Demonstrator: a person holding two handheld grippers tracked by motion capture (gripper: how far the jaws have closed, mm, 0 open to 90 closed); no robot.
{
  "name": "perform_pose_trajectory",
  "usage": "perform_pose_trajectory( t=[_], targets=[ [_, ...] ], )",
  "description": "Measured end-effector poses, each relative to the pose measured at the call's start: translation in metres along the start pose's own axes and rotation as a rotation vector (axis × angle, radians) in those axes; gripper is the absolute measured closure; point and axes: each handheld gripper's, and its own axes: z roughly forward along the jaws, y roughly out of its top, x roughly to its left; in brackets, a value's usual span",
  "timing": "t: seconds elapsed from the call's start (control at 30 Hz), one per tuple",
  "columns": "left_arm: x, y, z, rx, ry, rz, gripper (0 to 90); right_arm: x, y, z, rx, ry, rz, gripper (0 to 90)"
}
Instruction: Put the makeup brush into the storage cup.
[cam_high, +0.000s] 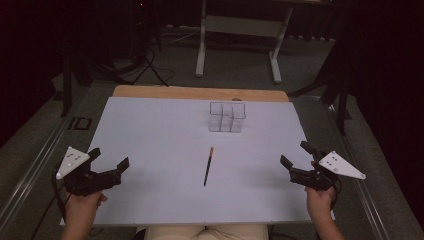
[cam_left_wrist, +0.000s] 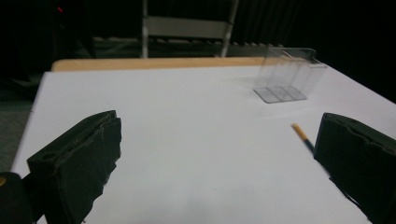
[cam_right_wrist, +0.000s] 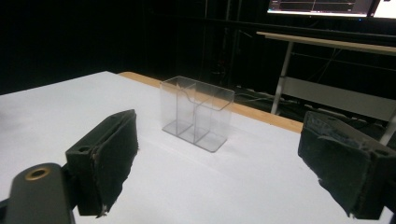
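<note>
At the table's (cam_high: 150, 130) near left corner we hold the left gripper (cam_high: 110, 159) with its jaws apart and empty, resting low as if ready to begin. The pencil (cam_high: 208, 166) lies flat in the middle of the table toward the near edge, well apart from both tools and pointing roughly at the clear organizer (cam_high: 227, 117), which stands upright near the far edge, likely its destination. At the near right corner our right gripper (cam_high: 295, 154) waits likewise, jaws spread, holding nothing.
</note>
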Motion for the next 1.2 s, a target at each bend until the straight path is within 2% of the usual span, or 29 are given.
perform_pose_trajectory(
  t=[0.1,0.13,0.2,0.27,0.3,0.37,0.43,0.57,0.7,0.83,0.93,0.97,1.07,1.2],
  targets=[
    [-0.007,0.006,0.004,0.028,-0.002,0.016,1.8,0.000,0.000,0.001,0.003,0.003,0.001,12.1],
    [-0.011,0.010,0.007,0.042,-0.021,0.024,1.8,0.000,0.000,0.001,0.002,0.003,0.001,12.1],
    [-0.016,0.013,0.009,0.055,-0.022,0.036,1.8,0.000,0.000,0.000,-0.001,0.005,0.008,12.1],
    [-0.023,0.016,0.015,0.079,-0.046,0.054,1.8,0.000,0.000,0.000,-0.005,0.004,0.005,12.1],
    [-0.025,0.017,0.016,0.084,-0.046,0.055,1.8,0.001,0.001,0.000,-0.005,0.005,0.003,12.1],
    [-0.030,0.020,0.021,0.095,-0.081,0.049,1.8,0.001,0.001,0.000,-0.003,0.007,0.000,12.1],
    [-0.037,0.022,0.026,0.104,-0.060,0.066,1.8,0.002,0.001,0.000,0.001,0.007,-0.003,12.1],
    [-0.049,0.028,0.034,0.117,-0.067,0.086,1.8,0.002,0.001,0.000,-0.002,0.008,-0.003,12.1],
    [-0.058,0.034,0.040,0.124,-0.088,0.065,1.8,0.002,0.001,0.000,-0.002,0.009,-0.001,12.1],
    [-0.063,0.040,0.047,0.157,-0.118,0.025,1.8,0.002,0.001,0.000,-0.002,0.010,-0.002,12.1],
    [-0.066,0.041,0.051,0.177,-0.102,0.040,1.8,0.002,0.001,0.000,-0.002,0.010,-0.003,12.1],
    [-0.070,0.042,0.055,0.188,-0.094,0.056,1.8,0.002,0.001,0.001,-0.002,0.011,-0.003,12.1],
    [-0.076,0.043,0.061,0.200,-0.104,0.070,1.8,0.002,0.001,0.001,-0.003,0.012,-0.004,12.1],
    [-0.082,0.044,0.071,0.215,-0.115,0.064,1.8,0.002,0.001,0.001,-0.003,0.015,-0.004,12.1]
  ],
)
